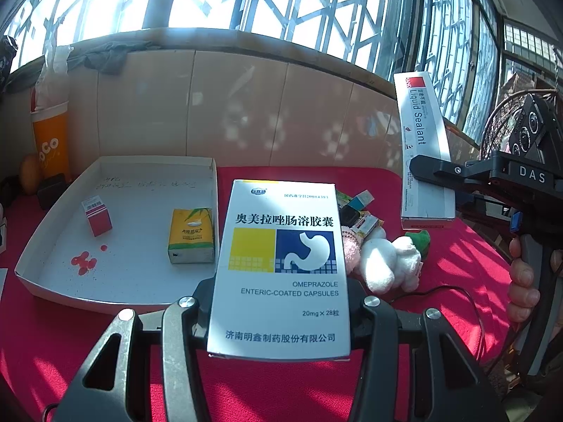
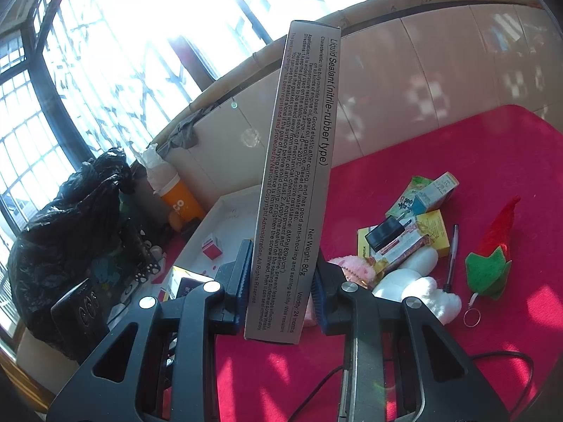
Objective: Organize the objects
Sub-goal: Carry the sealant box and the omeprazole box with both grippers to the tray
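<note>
Clearly we read the labels first. Our left gripper (image 1: 279,311) clamps the lower sides of a white medicine box (image 1: 281,263) printed "OMEPRAZOLE ENTERIC-COATED CAPSULES", "20mg × 28", with Chinese lines above and below and a stomach drawing on blue beside a yellow square. Its fingers (image 1: 364,311) are closed to the box's width, and the box stands upright above the red cloth (image 1: 457,267), just right of the white tray (image 1: 63,281).

Our right gripper (image 2: 281,285) pinches a long carton (image 2: 299,183) near its lower end, the blue-ribbed pads (image 2: 242,270) pressed on both narrow sides. The grey face reads "Liquid Sealant (nitrile-rubber type)", "Net Weight: 80g", "Validity: 24 months". From the left wrist view the same carton (image 1: 422,140) shows a white face with "Liquid Sealant" and a red corner, and the gripper body is marked "DAS". A hand (image 1: 524,277) grips its handle.

Inside the tray lie a small red and white box (image 1: 97,218), a yellow tissue pack (image 1: 191,235) with green leaves, some red spots and faint handwriting we cannot read.

On the cloth a heap waits: small printed boxes (image 2: 427,225), a black charger (image 2: 383,234), a white plush toy (image 2: 418,292), a pink plush (image 2: 355,270), a pen (image 2: 452,256) and a red and green felt hat (image 2: 491,263) with a key ring. An orange cup (image 1: 51,144) marked "CO" stands beyond the tray, and a black bag (image 2: 70,235) sits by the window.
</note>
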`<state>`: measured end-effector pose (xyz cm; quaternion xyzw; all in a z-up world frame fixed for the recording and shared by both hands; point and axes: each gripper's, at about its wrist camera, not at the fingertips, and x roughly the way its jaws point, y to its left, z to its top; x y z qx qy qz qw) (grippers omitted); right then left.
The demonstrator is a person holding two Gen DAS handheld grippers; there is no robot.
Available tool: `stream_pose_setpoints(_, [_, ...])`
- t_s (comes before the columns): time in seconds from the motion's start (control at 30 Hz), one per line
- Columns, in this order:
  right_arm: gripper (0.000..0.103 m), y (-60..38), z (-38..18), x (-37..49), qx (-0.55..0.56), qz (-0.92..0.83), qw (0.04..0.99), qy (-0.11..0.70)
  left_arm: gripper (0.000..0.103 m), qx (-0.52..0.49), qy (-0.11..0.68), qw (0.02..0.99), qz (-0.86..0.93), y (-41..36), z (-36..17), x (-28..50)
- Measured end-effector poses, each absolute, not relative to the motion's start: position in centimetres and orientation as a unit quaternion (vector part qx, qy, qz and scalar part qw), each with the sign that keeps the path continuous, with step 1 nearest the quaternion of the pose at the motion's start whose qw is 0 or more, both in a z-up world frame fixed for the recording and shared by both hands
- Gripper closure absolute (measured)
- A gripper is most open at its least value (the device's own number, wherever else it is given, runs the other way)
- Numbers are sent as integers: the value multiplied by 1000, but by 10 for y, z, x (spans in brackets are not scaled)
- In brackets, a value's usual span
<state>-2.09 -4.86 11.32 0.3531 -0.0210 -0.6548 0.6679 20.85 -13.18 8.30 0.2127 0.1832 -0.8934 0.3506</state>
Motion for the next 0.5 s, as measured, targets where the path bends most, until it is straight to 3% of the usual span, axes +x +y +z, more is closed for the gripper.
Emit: stream_pose_setpoints(0.5, [74, -55, 115, -10, 350, -649, 676, -5, 53, 191, 194, 368, -889, -141, 90, 225])
